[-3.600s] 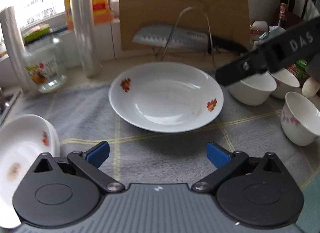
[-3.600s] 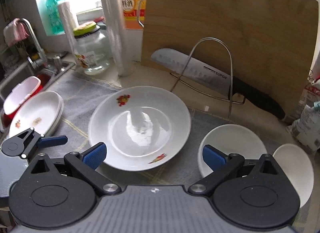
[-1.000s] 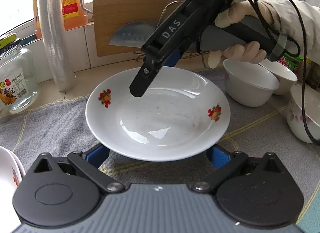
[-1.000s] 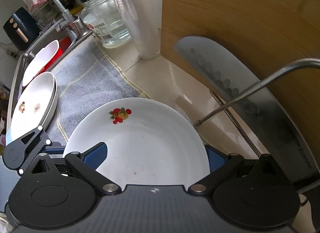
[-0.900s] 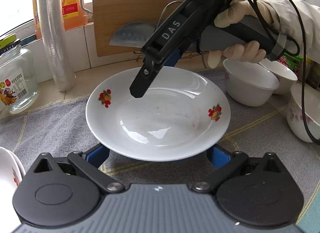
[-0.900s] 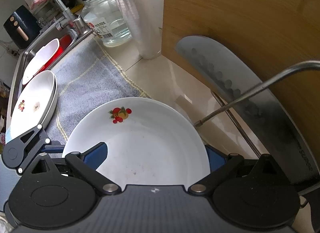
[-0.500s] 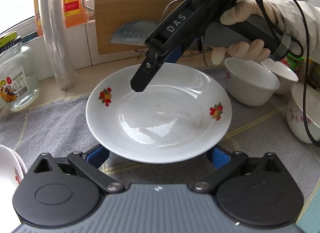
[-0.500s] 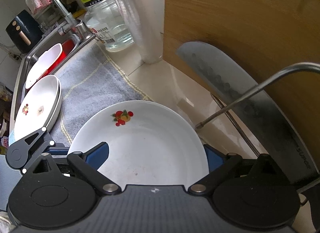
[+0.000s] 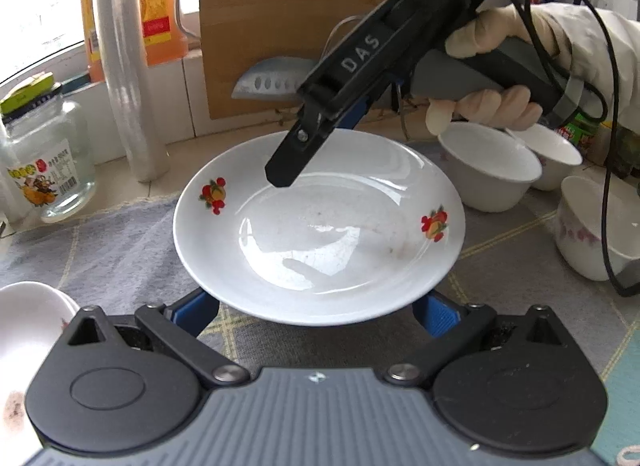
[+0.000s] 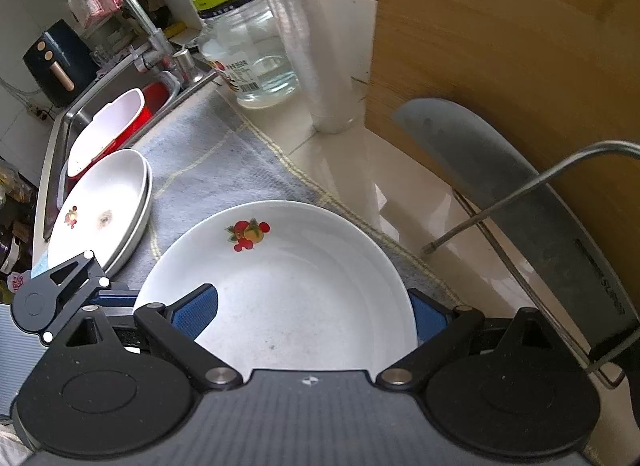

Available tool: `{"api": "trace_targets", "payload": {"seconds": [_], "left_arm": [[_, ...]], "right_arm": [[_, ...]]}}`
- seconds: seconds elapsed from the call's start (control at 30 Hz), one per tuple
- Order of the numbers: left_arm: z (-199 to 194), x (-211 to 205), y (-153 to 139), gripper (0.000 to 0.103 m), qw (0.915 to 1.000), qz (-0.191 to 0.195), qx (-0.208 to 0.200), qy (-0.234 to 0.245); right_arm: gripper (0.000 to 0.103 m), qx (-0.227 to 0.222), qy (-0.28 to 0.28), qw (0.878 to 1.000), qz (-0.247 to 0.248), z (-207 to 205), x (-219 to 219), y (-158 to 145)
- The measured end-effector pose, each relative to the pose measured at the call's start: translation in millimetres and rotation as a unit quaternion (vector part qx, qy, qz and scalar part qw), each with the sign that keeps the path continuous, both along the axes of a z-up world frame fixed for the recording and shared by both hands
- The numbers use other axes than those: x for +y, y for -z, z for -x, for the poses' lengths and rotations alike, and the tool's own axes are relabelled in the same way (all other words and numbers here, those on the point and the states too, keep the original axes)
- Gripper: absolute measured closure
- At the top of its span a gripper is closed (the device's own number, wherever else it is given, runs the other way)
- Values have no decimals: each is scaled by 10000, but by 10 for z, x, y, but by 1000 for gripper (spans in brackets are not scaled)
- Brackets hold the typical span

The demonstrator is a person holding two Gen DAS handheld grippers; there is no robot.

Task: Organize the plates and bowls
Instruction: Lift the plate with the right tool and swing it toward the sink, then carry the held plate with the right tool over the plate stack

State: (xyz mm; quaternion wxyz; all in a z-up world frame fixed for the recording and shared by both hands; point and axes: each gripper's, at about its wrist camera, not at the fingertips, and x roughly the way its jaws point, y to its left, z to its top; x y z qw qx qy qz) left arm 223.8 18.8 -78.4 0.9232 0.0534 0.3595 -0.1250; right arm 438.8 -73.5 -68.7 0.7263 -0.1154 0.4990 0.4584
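A white deep plate (image 9: 320,234) with red fruit prints lies on the grey cloth (image 9: 112,238). My left gripper (image 9: 316,312) stands open at its near side, with both blue pads tucked under the rim. My right gripper (image 10: 312,314) comes in from the far side and is open. Its left finger (image 9: 304,137) hovers over the plate's (image 10: 288,290) inside, while the right pad sits outside the rim and is partly hidden by it. No pad visibly presses on the plate. A gloved hand (image 9: 488,65) holds the right gripper.
Two stacked plates (image 10: 104,205) lie left by the sink (image 10: 60,133). Three white bowls (image 9: 488,165) stand to the right. Behind the plate are a cutting board (image 10: 520,45), a cleaver (image 10: 500,169) on a wire rack, a glass jar (image 9: 44,157) and a film roll (image 9: 124,65).
A few seconds ago both grippers were clear of the plate; now they flank it from opposite sides. Over the last second the right gripper has drawn back slightly and narrowed a little.
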Motion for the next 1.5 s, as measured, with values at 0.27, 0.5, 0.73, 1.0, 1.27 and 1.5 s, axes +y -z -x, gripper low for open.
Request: {"api": "trace_targets", "payload": {"seconds": [0.27, 0.5, 0.73, 1.0, 1.27, 1.5], "left_arm": [[110, 88, -123, 1, 10000, 10, 2, -45], [247, 162, -137, 1, 9999, 25, -11, -138], [496, 254, -215, 1, 9997, 19, -74, -249], [693, 461, -314, 1, 9989, 11, -150, -451], [891, 723, -379, 1, 9968, 7, -209, -765], [1015, 985, -399, 1, 9944, -6, -221, -1036]], "right_arm": [[2, -59, -48, 10000, -54, 189, 50, -127], [2, -145, -122, 9997, -126, 367, 137, -247], [2, -228, -229, 9994, -123, 538, 303, -320], [2, -344, -435, 9983, -175, 721, 582, -444], [2, -396, -720, 9963, -236, 873, 967, -526], [2, -387, -975, 9941, -259, 940, 1346, -518]]}}
